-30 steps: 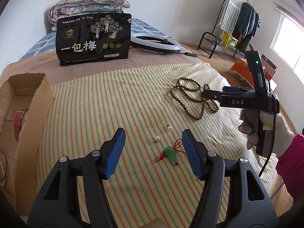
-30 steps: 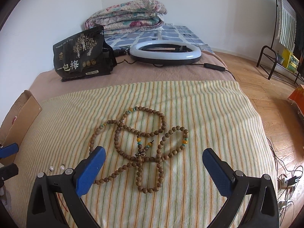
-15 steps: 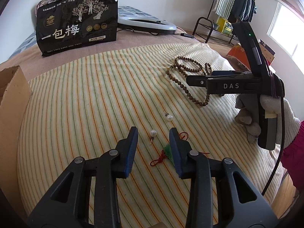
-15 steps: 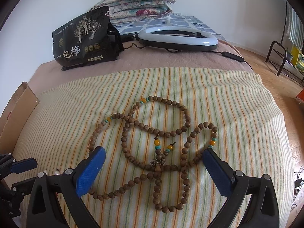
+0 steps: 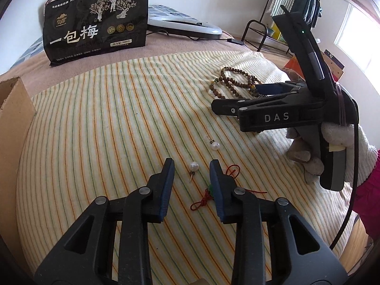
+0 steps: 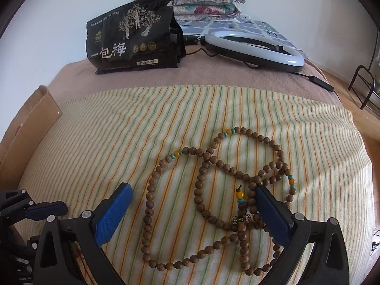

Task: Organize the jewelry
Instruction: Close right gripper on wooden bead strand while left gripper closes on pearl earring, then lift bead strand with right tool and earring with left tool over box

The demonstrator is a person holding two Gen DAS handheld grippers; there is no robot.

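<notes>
The left tool [image 5: 192, 167] is closing around a pearl earring [image 5: 193, 167] on the striped bed cover [image 5: 118, 123], pads not touching, while the right tool [image 6: 193, 210] hangs wide open and empty over the bead necklace [image 6: 213, 197], so pinching the pearl cleanly comes next

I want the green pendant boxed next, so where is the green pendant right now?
In the left wrist view, the green pendant lies on the striped cloth, partly hidden behind the left claw's right finger, just below the nearer pearl earring.
</notes>
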